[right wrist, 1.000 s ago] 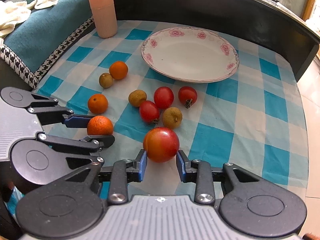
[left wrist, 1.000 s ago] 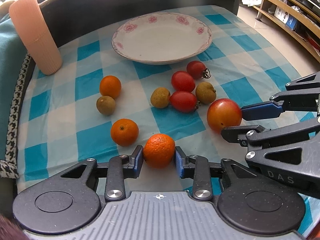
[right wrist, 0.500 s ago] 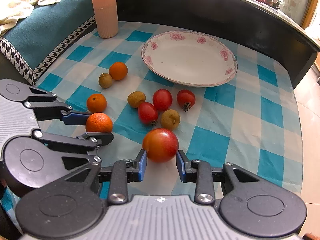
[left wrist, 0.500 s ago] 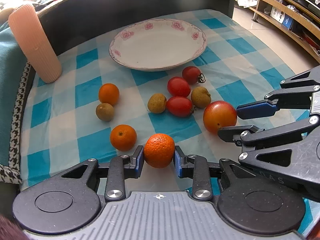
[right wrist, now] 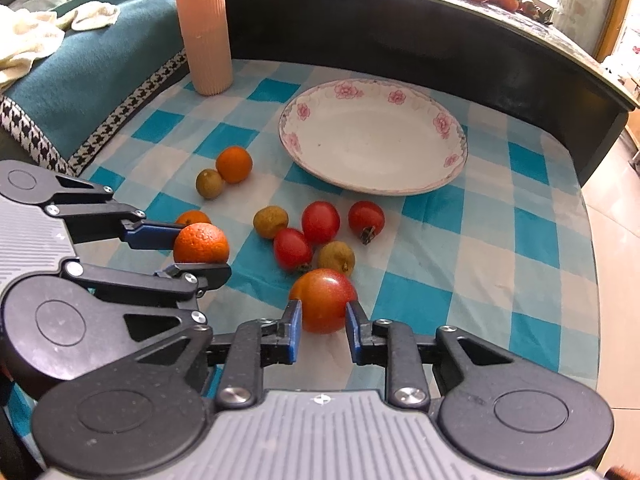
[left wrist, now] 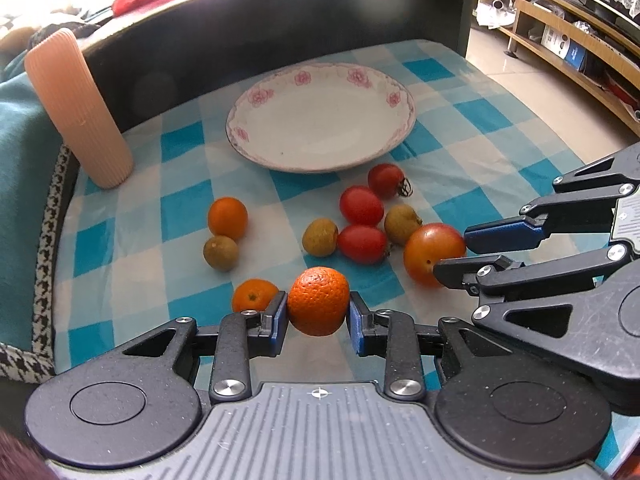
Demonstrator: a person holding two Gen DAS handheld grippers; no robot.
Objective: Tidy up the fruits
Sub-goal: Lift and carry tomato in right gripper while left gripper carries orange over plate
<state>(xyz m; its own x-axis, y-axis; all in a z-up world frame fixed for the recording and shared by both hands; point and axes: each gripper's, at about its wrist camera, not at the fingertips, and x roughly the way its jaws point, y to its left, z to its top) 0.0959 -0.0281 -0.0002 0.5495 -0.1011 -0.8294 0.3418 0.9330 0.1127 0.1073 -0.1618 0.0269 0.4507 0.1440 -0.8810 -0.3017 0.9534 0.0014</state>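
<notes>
The left tongs pinch a bumpy orange — just off the checked cloth on the bench. The right tongs pinch a big red tomato, near the little red and brown fruits. The white plate with pink flowers sits far back — nothing in it. A tall pink cup stands far left.

left tool clamped, right tool clamped
</notes>
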